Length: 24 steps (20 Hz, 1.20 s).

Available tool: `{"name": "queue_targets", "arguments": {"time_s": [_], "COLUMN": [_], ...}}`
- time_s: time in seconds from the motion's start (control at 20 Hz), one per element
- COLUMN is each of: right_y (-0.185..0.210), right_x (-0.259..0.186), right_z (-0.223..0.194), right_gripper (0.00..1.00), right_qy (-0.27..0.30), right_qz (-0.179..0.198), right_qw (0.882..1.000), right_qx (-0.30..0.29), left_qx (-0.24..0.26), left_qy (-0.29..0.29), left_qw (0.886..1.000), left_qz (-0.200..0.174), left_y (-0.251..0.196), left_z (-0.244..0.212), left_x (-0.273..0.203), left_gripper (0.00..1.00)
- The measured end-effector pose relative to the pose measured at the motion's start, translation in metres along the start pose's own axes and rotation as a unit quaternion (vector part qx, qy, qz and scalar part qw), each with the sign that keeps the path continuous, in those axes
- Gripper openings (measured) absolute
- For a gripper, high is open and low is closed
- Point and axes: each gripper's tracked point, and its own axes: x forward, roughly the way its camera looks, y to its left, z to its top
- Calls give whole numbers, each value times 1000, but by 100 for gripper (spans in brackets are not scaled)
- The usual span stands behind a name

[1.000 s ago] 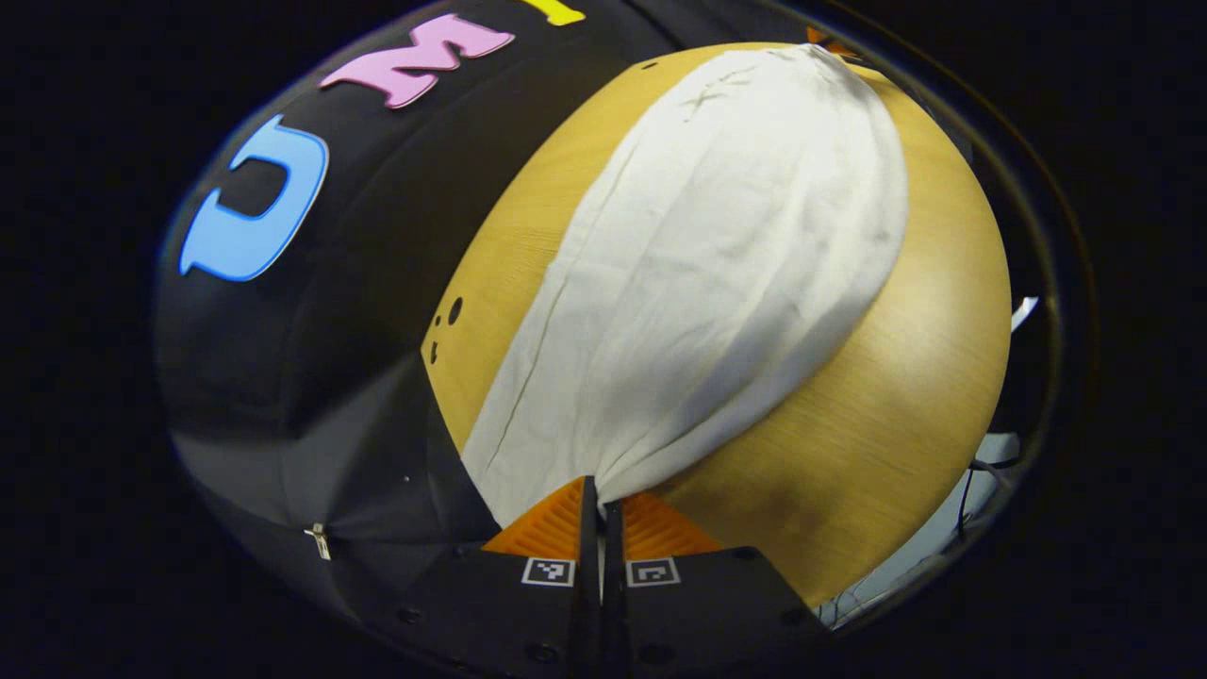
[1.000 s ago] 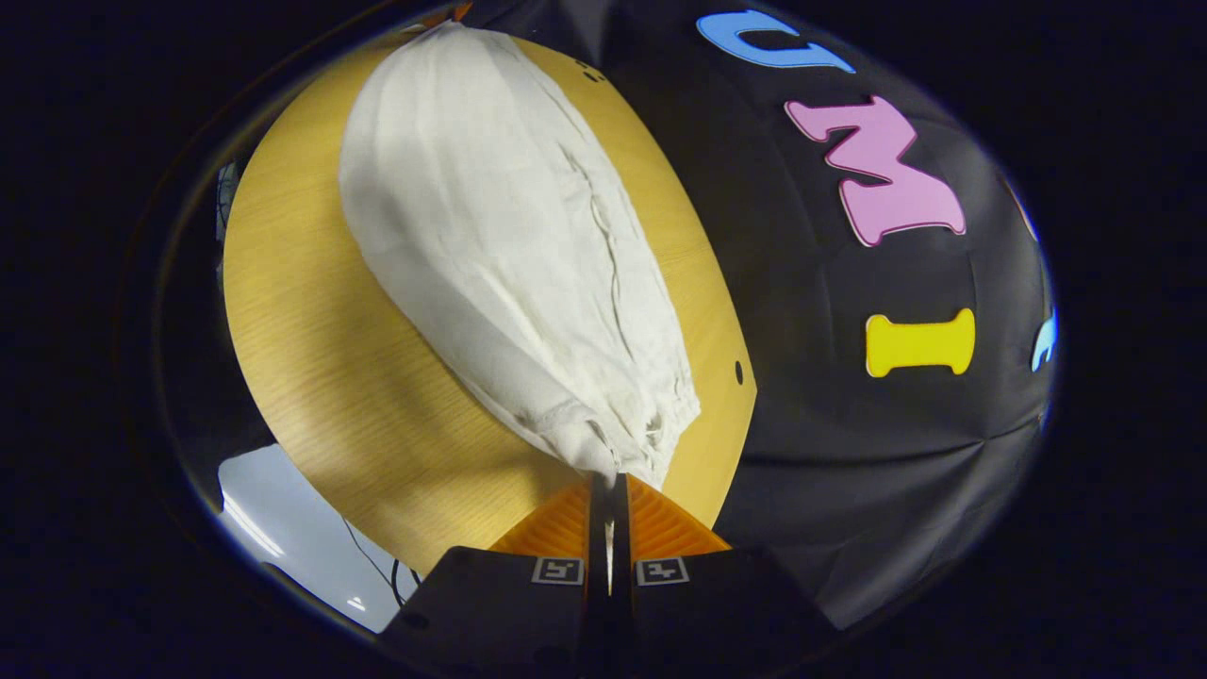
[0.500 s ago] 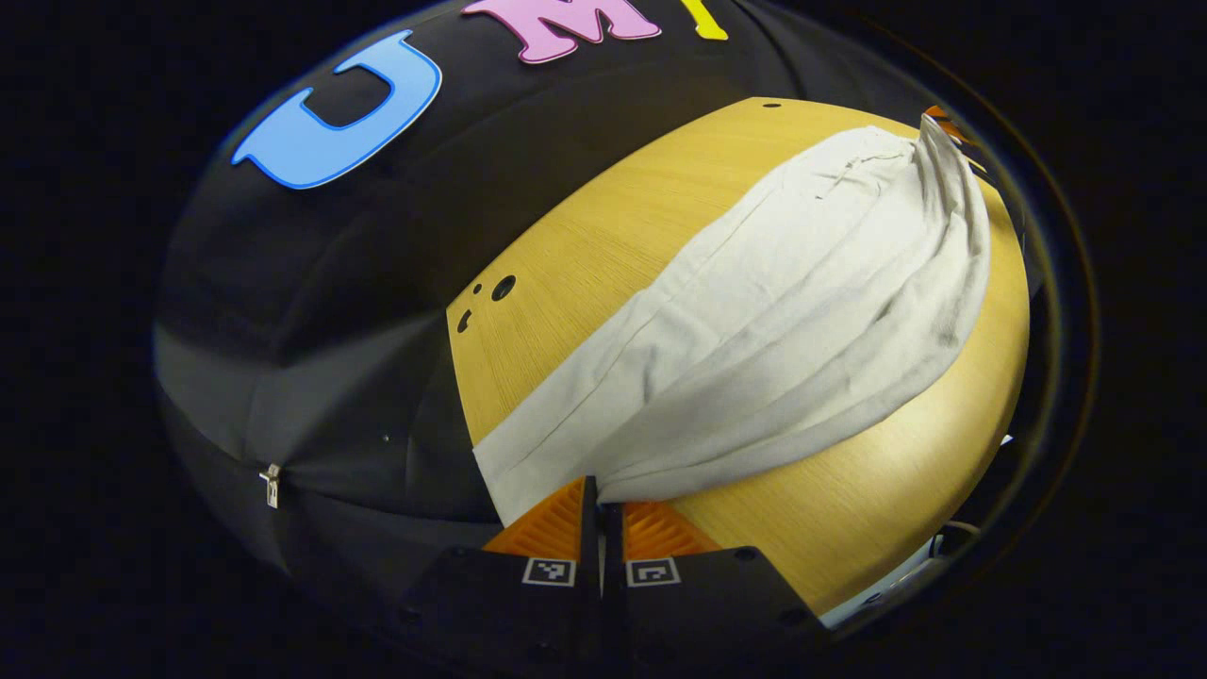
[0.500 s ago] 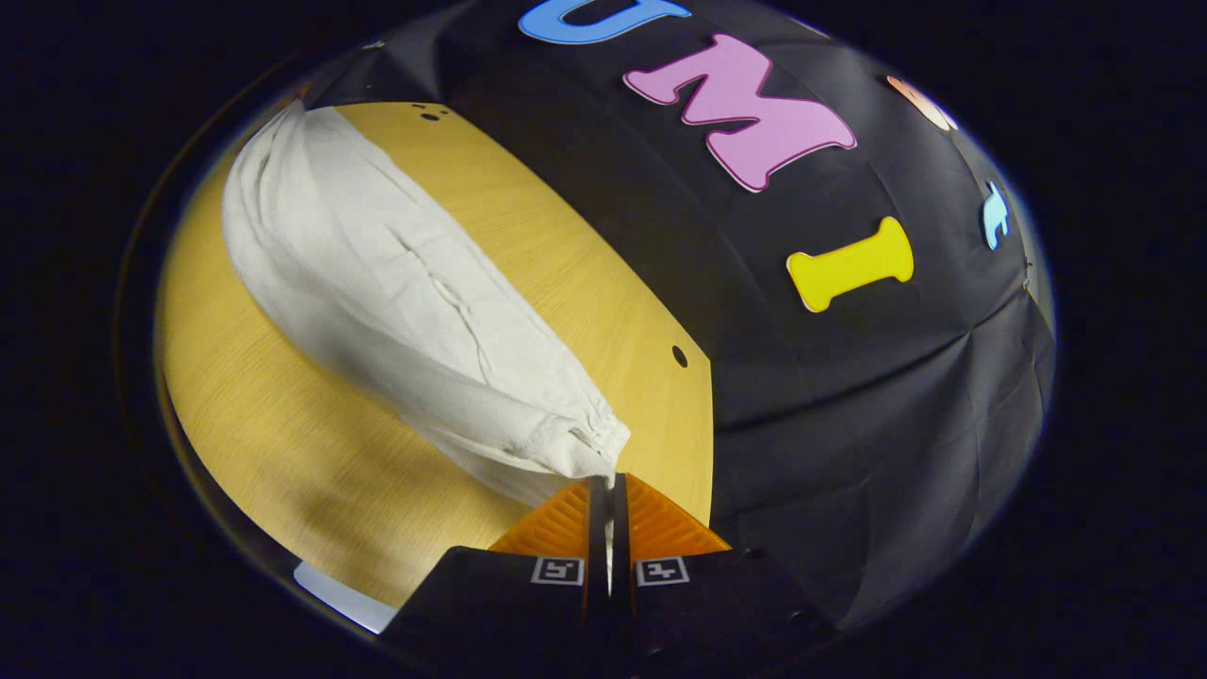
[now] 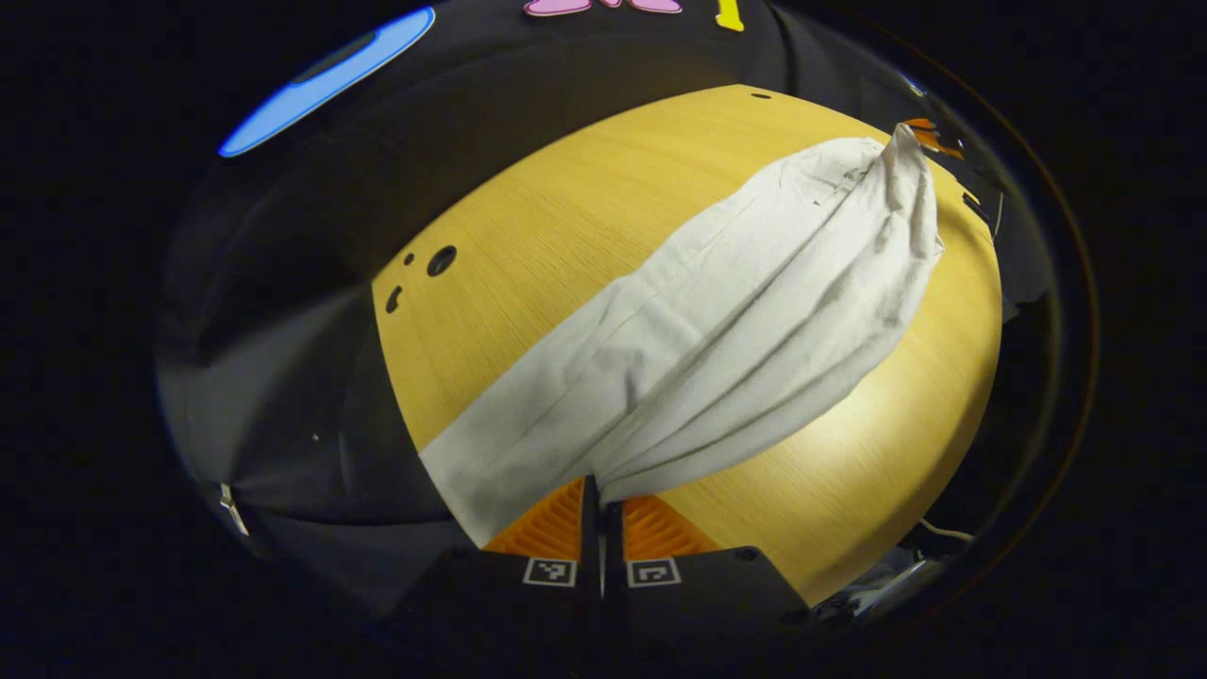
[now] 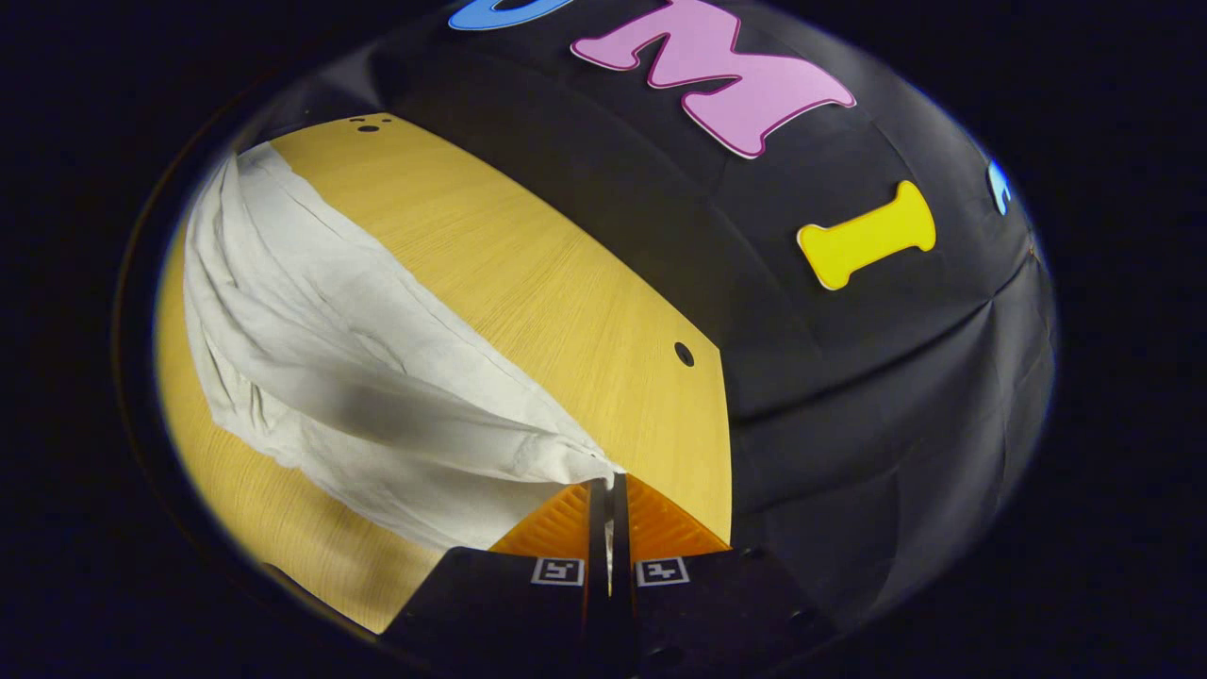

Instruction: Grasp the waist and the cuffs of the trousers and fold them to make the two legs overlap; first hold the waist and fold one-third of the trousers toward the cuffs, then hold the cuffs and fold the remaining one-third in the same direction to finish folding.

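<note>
**White trousers stretched between two clamped grippers over a wooden table**

No brand or legible writing appears on the cloth. The only markings are small square black-and-white coded tags on the gripper bodies, one per finger mount, and they carry no words.

In the left gripper view, the left gripper [image 5: 601, 490] sits at 6 o'clock with its fingers [image 5: 552, 521] pressed together, pinching one end of the white trousers [image 5: 735, 321]. From there the fabric runs up toward 1 o'clock in long lengthwise folds, broad in the middle and narrowing to a raised peak at the far end, where a small part of the other gripper shows at the edge. The cloth is plain, off-white and lightly creased, with a stitched seam line running along its length. Part of it lies on the wooden table [image 5: 566, 217], whose surface is pale yellow; a few dark round holes sit at about 9 o'clock.

In the right gripper view, the right gripper [image 6: 608, 486] is at 6 o'clock, its fingers [image 6: 561, 519] closed tight on a gathered, hemmed edge of the trousers [image 6: 321, 349]. The fabric spreads away toward 10 o'clock, sagging in soft shadowed folds above the table [image 6: 528, 273]. One dark hole marks the tabletop near 3 o'clock of the cloth's gripped end, and the black booth wall [image 6: 849, 396] stands behind.

No containers appear.
</note>
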Motion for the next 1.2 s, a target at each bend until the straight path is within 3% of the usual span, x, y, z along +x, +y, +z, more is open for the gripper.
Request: {"name": "queue_targets", "arguments": {"time_s": [0.15,0.55,0.85,0.95,1.0,1.05,1.2], "right_y": [6,25,43,44,44,42,41], "right_x": [24,77,95,97,95,96,95], "right_z": [-4,-21,-41,-41,-43,-44,-42], "right_gripper": [5,5,7,10,13,14,25], "right_qy": [20,75,118,119,121,122,123], "right_qz": [12,23,36,31,31,27,29], "right_qw": [1000,997,991,991,991,991,991], "right_qx": [-7,-14,-42,-46,-46,-45,-31], "left_qx": [-7,35,69,80,89,102,118], "left_qy": [25,70,59,53,49,45,61], "left_qw": [999,995,992,993,993,993,991], "left_qz": [-19,-61,-89,-71,-60,-44,-6], "left_y": [11,18,25,33,36,44,72], "left_z": [11,13,13,15,15,13,-12], "left_x": [13,61,66,65,63,61,54], "left_gripper": [5,6,23,34,48,55,100]}}
